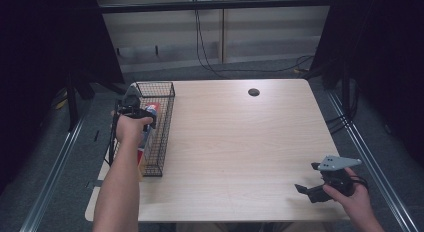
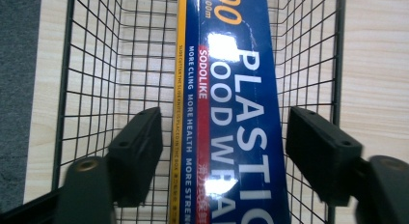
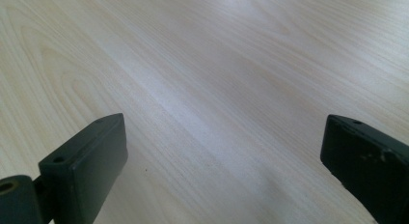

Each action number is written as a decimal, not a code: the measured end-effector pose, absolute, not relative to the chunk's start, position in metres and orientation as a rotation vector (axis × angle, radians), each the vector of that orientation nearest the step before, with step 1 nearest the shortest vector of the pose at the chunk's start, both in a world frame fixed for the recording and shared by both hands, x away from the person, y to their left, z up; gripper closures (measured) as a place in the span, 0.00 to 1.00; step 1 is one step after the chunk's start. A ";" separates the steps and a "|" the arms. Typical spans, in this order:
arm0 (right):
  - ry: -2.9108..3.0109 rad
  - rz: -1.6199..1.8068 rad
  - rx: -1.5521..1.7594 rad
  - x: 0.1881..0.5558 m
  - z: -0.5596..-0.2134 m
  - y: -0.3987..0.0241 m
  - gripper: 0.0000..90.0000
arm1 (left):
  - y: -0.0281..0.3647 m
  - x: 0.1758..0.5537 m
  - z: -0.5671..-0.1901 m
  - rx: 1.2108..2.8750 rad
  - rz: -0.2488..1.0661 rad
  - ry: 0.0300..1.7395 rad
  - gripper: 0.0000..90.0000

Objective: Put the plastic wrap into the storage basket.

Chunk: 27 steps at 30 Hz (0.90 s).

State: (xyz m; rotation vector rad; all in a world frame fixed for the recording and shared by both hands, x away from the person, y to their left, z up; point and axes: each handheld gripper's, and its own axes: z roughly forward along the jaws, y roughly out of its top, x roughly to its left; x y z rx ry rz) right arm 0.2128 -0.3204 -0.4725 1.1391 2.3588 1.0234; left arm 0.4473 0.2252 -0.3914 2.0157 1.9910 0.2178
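Observation:
A long blue box of plastic food wrap (image 2: pixel 236 89) with a yellow edge lies lengthwise in a black wire basket (image 2: pixel 96 79). My left gripper (image 2: pixel 222 147) hangs over the basket with one jaw on each side of the box. A narrow gap shows between each pad and the box, so the gripper is open. In the high view the basket (image 1: pixel 167 124) stands at the table's left edge, with the box (image 1: pixel 151 109) inside it and the left gripper (image 1: pixel 149 117) over its far half. My right gripper (image 1: pixel 307 177) is open and holds nothing above bare table near the front right corner.
The light wood table (image 1: pixel 240 137) has a round cable hole (image 1: pixel 253 92) near its far edge. Black curtains and metal floor rails flank the table on both sides. Cables hang down the back wall.

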 end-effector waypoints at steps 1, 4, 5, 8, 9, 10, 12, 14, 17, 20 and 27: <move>2.356 1.021 1.139 0.213 -0.472 -0.320 0.03 | 0.225 0.447 -0.389 2.006 0.214 1.983 0.28; 2.358 1.016 1.142 0.212 -0.472 -0.320 0.03 | 0.224 0.444 -0.381 2.001 0.199 1.959 0.25; 2.357 1.016 1.142 0.212 -0.472 -0.320 0.03 | 0.225 0.443 -0.378 2.011 0.204 1.938 0.24; 2.359 1.019 1.137 0.212 -0.473 -0.320 0.03 | 0.223 0.439 -0.371 1.993 0.199 1.912 0.22; 2.359 1.015 1.141 0.212 -0.473 -0.320 0.03 | 0.222 0.437 -0.369 1.998 0.196 1.900 0.22; 2.358 1.018 1.145 0.211 -0.472 -0.320 0.03 | 0.221 0.436 -0.367 1.997 0.195 1.889 0.22; 2.347 1.019 1.144 0.211 -0.470 -0.320 0.03 | 0.220 0.433 -0.362 1.996 0.181 1.861 0.22; 2.346 1.023 1.143 0.211 -0.470 -0.320 0.03 | 0.217 0.431 -0.358 1.981 0.170 1.845 0.22; 2.350 1.015 1.143 0.211 -0.470 -0.319 0.03 | 0.213 0.427 -0.354 1.990 0.163 1.810 0.21; 2.352 1.018 1.140 0.211 -0.470 -0.319 0.03 | 0.209 0.425 -0.351 2.005 0.175 1.789 0.20; 2.356 1.017 1.137 0.211 -0.470 -0.319 0.03 | 0.195 0.421 -0.346 2.020 0.163 1.718 0.19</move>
